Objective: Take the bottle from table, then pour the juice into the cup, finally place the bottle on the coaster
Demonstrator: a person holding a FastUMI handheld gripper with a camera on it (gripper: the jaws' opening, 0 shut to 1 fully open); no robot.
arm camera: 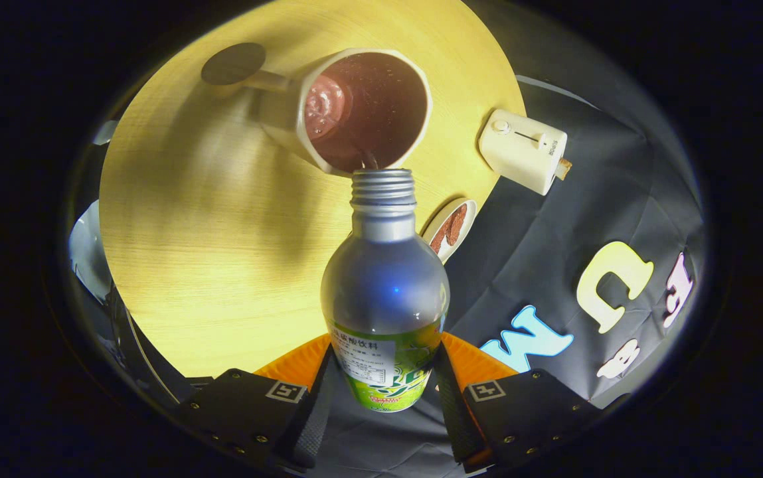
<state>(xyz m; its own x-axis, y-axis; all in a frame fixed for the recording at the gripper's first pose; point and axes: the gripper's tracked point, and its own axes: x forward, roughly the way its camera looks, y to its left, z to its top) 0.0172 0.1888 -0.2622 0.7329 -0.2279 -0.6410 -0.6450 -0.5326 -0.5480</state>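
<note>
Gripper view: we are pouring, our tool (384,388) clamping the bottle (384,292) between both fingers, its mouth tipped at the cup (364,109) on the desk (222,232). Next we are likely righting it toward the coaster (233,63) beyond the cup.

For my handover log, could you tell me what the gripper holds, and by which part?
The gripper is shut on the silver metal bottle, its fingers pressing the green-labelled lower body from both sides.

Round pale wooden table (208,219) brightly lit before the booth's black cloth wall (554,252)
</note>
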